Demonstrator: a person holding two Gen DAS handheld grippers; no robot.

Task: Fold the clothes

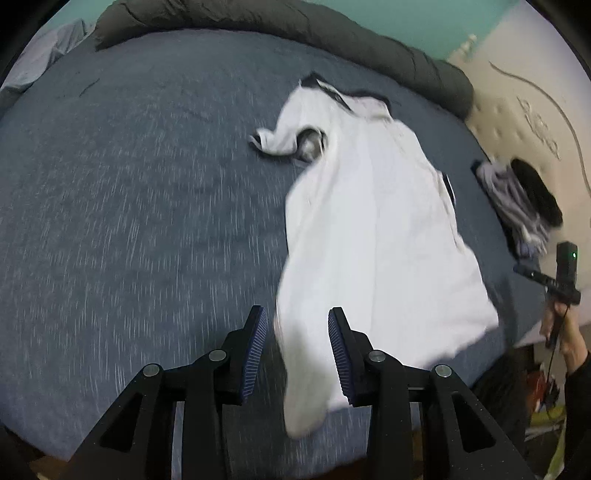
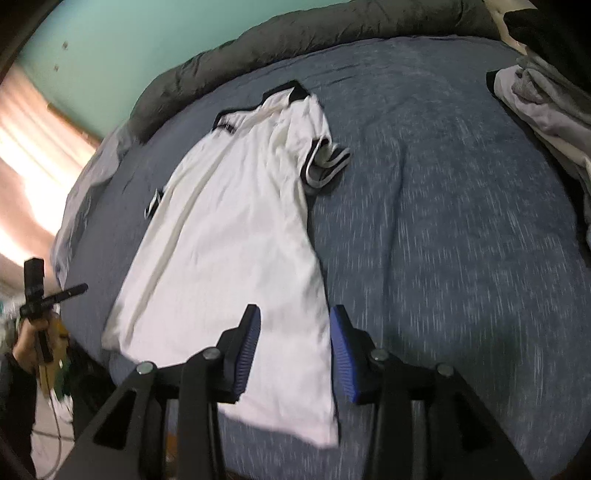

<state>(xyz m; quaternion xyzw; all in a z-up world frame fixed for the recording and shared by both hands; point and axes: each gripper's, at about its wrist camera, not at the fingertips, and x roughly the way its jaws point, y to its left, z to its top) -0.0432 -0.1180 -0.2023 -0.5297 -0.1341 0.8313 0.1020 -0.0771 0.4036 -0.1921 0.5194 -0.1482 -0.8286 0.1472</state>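
A: Shirt [image 1: 373, 229] lies along the bed's [image 1: 147, 203] near edge; left gripper [image 1: 297, 350] and right gripper [image 2: 295, 350] spread, hem loose between.

B: Risk: hem corners slide off, pulling it crooked.

Bed [image 1: 129, 203] left of the left gripper [image 1: 297, 350] is bare blue sheet, wide open to pass. White shirt [image 1: 369, 221] lies ahead and between its parted fingers, not pinched. Right of the right gripper [image 2: 295, 350] the sheet is also clear, until the clothes pile [image 2: 546, 110] far ahead-right. Grey rolled duvet [image 1: 277, 22] blocks the far edge. Headboard [image 1: 524, 122] closes the side beyond the pile.
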